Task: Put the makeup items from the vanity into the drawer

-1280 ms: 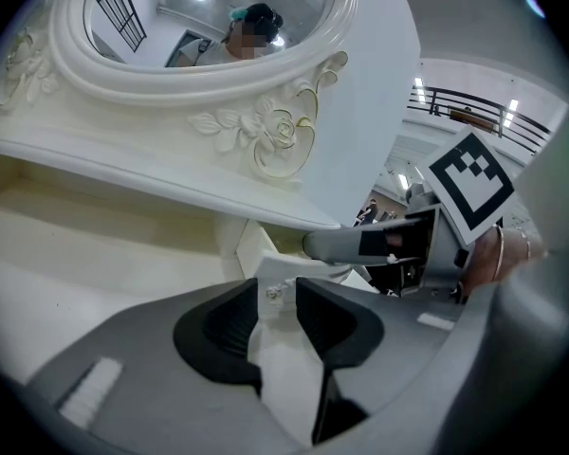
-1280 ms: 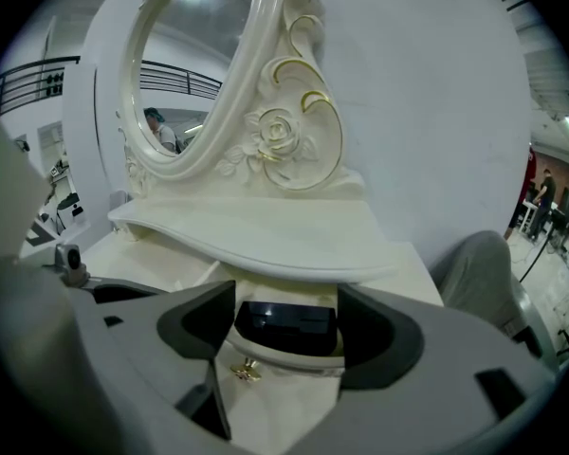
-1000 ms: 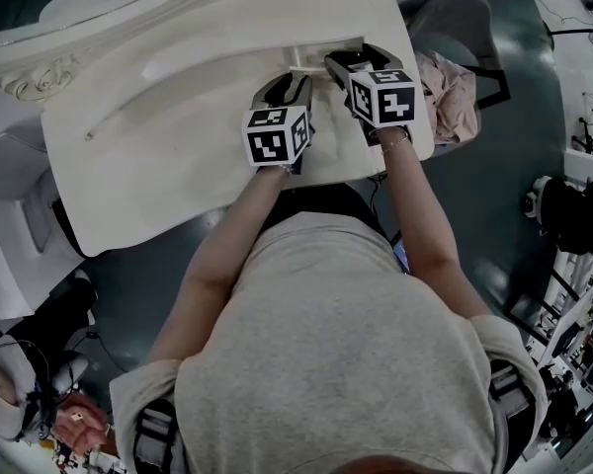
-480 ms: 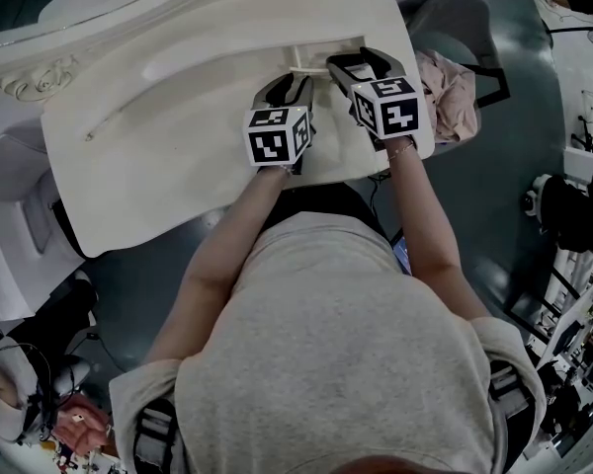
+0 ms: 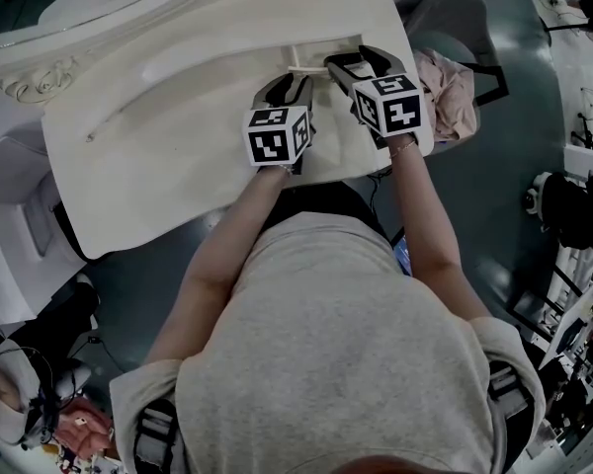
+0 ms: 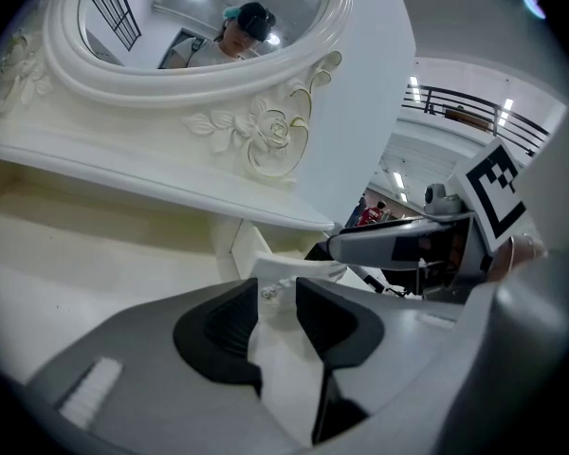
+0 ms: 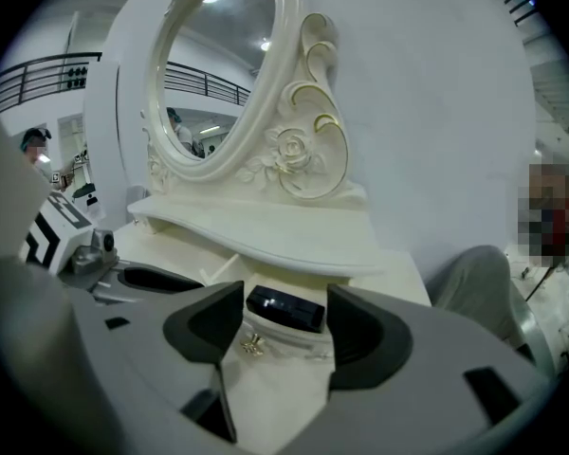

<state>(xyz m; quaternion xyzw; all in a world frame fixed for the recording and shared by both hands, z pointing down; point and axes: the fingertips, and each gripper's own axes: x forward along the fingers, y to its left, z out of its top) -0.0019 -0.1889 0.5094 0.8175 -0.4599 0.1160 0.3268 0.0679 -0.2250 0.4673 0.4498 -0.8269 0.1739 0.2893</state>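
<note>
I held the left hand-held gripper (image 6: 277,301) near the right rear corner of the cream-white carved vanity desk (image 5: 178,117). There, a small white drawer (image 7: 299,351) stood pulled out from under the raised white shelf (image 7: 266,235). The left jaws stood a narrow gap apart. In the left gripper view the drawer's front and its little gold knob (image 7: 253,346) showed right at their tips. The gap looked wider than the knob, and I saw neither pad pressing on it.

The right hand-held gripper (image 5: 356,59) hovered just beside the left one, over the same drawer and pointing down into it. Its jaws had just narrowed a little but stood well apart, gripping nothing. In line with the gap, a glossy black rectangular makeup case (image 7: 284,309) lay flat inside the drawer, just behind the front wall. It was clear of both pads.

The oval mirror in its white rose-carved frame (image 7: 223,74) rose behind the shelf at the desk's rear edge. Off the right edge of the desk, a pink cloth (image 5: 450,92) lay on a grey chair.
</note>
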